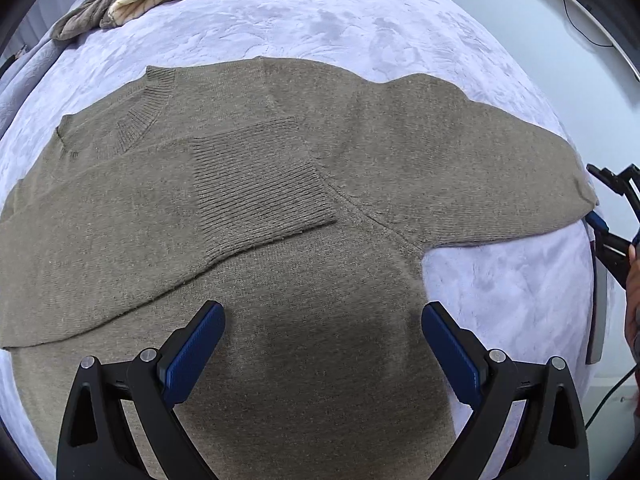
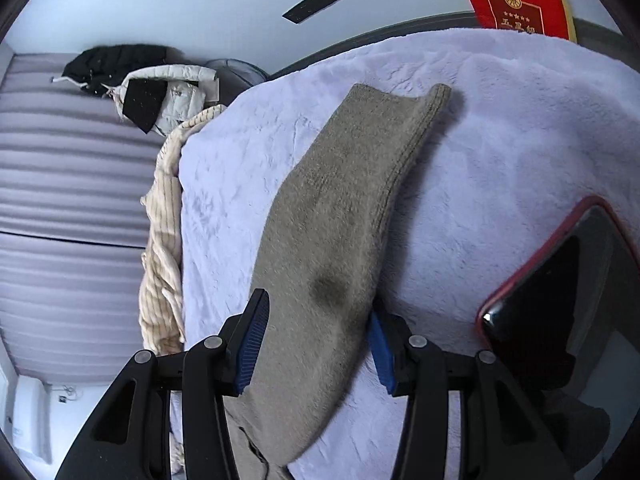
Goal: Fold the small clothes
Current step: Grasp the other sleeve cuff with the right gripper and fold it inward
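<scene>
On the lilac blanket [image 1: 360, 20], sweater [image 1: 280, 200] spread flat for folding, one sleeve [image 1: 256, 184] crossed over, left tongs [image 1: 324, 356] spread empty above, right tongs [image 2: 316, 344] straddling the other sleeve [image 2: 340, 200], unpinched.

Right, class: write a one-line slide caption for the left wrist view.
Open left gripper hovers over an olive-brown sweater, one sleeve folded across its body, spread on a lilac fleece blanket.
</scene>
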{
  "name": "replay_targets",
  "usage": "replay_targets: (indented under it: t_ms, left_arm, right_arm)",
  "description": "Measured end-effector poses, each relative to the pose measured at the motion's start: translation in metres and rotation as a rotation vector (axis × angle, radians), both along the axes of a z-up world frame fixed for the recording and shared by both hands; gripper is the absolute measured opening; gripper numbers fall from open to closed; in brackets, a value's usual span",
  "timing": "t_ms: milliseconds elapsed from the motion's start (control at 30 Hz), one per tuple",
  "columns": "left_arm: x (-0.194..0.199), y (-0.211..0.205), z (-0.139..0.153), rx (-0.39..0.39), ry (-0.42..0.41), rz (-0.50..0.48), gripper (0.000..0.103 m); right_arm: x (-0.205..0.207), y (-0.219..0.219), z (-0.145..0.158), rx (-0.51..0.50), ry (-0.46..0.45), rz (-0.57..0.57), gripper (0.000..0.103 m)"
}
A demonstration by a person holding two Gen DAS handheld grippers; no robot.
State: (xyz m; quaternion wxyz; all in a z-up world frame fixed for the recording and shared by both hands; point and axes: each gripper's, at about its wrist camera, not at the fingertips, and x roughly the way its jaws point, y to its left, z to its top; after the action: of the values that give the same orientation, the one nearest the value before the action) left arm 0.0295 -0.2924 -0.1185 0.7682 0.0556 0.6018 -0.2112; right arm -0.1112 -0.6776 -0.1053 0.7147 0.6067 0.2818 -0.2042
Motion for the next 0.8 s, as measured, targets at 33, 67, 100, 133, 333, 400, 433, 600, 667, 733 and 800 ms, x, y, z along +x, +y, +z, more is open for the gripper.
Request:
replay_targets:
  t_ms: [33, 67, 100, 133, 333, 400, 433, 600, 667, 733, 800]
  left_arm:
    - [0.001, 0.001, 0.001, -0.001, -0.002, 0.000, 0.099]
    - [0.001, 0.003, 0.001, -0.002, -0.004, 0.001, 0.099]
    - [0.002, 0.004, 0.002, -0.002, -0.005, 0.005, 0.099]
    - [0.003, 0.006, 0.002, -0.004, -0.005, 0.011, 0.099]
    - [0.011, 0.031, 0.005, -0.012, -0.013, 0.060, 0.099]
    - [0.014, 0.040, 0.005, -0.012, -0.015, 0.072, 0.099]
    - [0.014, 0.049, 0.006, -0.013, -0.016, 0.081, 0.099]
    - [0.019, 0.078, 0.010, -0.011, -0.032, 0.125, 0.099]
    - [0.022, 0.094, 0.012, -0.007, -0.042, 0.153, 0.099]
    - [0.025, 0.112, 0.013, -0.003, -0.047, 0.185, 0.099]
    - [0.027, 0.132, 0.013, 0.008, -0.054, 0.216, 0.099]
  right_arm:
    - [0.004, -0.001, -0.002, 0.022, -0.020, -0.006, 0.024]
    - [0.008, -0.001, -0.004, 0.048, -0.037, -0.001, 0.015]
    - [0.015, 0.006, -0.005, 0.061, -0.050, 0.007, 0.009]
    - [0.019, 0.009, -0.004, 0.067, -0.071, 0.019, 0.008]
    - [0.053, 0.046, 0.022, 0.048, -0.204, 0.177, 0.008]
    - [0.073, 0.067, 0.034, 0.032, -0.244, 0.251, 0.008]
    - [0.080, 0.075, 0.039, 0.023, -0.256, 0.285, 0.008]
    - [0.136, 0.148, 0.063, -0.039, -0.307, 0.524, 0.008]
    - [0.157, 0.187, 0.067, -0.069, -0.306, 0.634, 0.008]
    - [0.175, 0.224, 0.066, -0.110, -0.273, 0.743, 0.008]
    - [0.190, 0.268, 0.056, -0.153, -0.218, 0.860, 0.008]
